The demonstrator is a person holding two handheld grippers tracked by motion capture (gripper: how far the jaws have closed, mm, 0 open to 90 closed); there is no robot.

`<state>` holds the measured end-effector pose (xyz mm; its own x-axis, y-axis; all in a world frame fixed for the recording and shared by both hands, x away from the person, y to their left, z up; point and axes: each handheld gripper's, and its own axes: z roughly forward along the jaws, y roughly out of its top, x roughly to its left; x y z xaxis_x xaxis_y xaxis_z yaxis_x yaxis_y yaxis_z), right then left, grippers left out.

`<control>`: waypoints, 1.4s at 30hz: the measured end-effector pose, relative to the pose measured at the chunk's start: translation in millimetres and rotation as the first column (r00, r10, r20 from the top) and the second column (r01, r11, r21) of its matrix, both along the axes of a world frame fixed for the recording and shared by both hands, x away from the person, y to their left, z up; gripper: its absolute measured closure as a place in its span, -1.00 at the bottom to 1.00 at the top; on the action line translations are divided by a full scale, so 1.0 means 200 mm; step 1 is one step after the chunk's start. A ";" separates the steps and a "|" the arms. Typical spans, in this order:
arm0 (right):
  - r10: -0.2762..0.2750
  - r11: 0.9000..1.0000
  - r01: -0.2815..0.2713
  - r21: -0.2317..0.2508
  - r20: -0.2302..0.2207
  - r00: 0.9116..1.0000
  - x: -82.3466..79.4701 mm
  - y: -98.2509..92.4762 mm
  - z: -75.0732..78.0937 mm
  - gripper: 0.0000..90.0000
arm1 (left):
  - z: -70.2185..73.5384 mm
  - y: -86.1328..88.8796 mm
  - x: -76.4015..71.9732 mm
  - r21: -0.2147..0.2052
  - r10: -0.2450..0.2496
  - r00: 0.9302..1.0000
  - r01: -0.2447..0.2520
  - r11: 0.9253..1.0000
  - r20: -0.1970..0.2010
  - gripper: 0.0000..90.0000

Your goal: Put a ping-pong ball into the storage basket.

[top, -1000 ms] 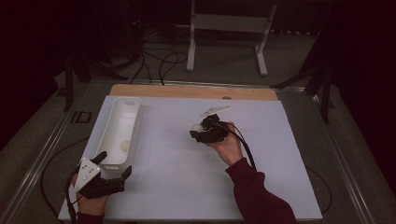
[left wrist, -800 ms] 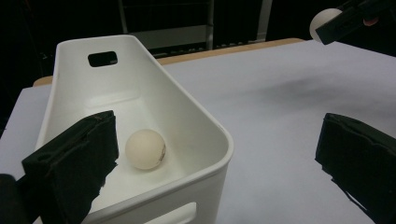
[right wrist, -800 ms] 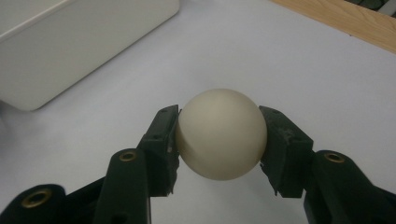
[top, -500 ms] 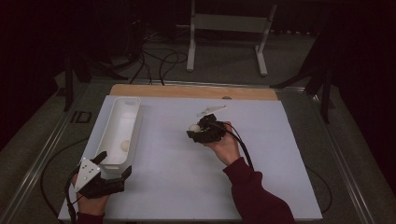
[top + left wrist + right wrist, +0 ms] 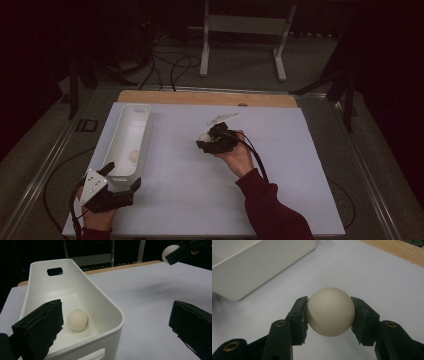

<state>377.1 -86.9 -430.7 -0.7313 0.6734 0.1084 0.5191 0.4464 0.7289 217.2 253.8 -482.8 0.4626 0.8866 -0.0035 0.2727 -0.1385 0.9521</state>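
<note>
Ball [image 5: 330,311] in right gripper [image 5: 329,315], beside bin [image 5: 249,262]

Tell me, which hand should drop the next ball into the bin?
Probably the right: its gripper is already shut on a ball. The left gripper is open around the bin corner.

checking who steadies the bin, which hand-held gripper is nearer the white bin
Left. The left hand-held gripper sits at the near end of the white bin, jaws open around its corner. The right hand-held gripper is off to the bin's right over the table, shut on a ball.
</note>
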 end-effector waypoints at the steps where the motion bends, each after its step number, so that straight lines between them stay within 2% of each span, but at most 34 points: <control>1: 0.001 1.000 -0.001 0.001 0.002 1.000 0.00 0.00 0.00 0.12 | 0.00 0.00 0.00 0.000 0.000 1.000 0.000 1.000 0.000 -1.00; 42: 0.043 0.999 -0.043 0.011 0.000 0.999 0.01 0.15 0.02 0.12 | 0.00 0.00 0.00 -0.001 -0.001 1.000 0.001 1.000 0.003 -1.00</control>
<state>378.1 -57.7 -426.5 -0.7597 0.6400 0.1153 0.4994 0.4606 0.7338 216.9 254.5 -482.3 0.4631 0.8863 -0.0026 0.2695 -0.1380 0.9530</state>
